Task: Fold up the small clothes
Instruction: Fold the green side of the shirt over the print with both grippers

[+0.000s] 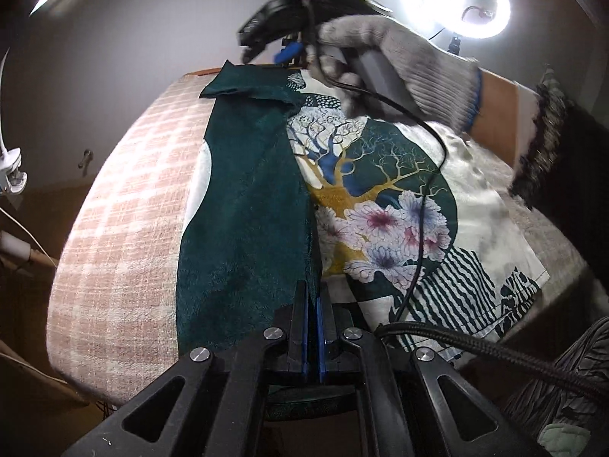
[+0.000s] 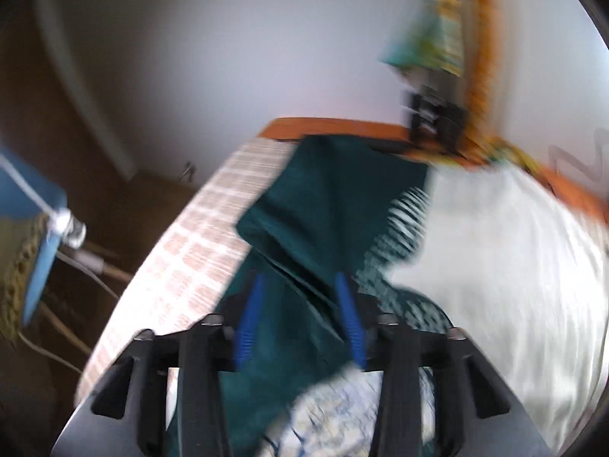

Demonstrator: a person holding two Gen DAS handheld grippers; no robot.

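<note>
Left wrist view — left gripper (image 1: 313, 297) fingers clamp green-backed printed garment (image 1: 243, 198), right gripper (image 2: 300, 285) fingers spread.

The left gripper (image 1: 313, 297) points toward twelve o'clock in its own view, its two blue-lined fingers (image 1: 300, 323) pressed almost together with only a thin sliver between them. The right gripper (image 2: 300, 304) has its fingers (image 2: 251, 316) spread wide apart (its view is smeared by motion). Seen from the left wrist, the right gripper (image 1: 266, 34) sits at about twelve o'clock, tilted down toward ten, gripped by the right hand (image 1: 399, 64) in a grey knit glove.
</note>
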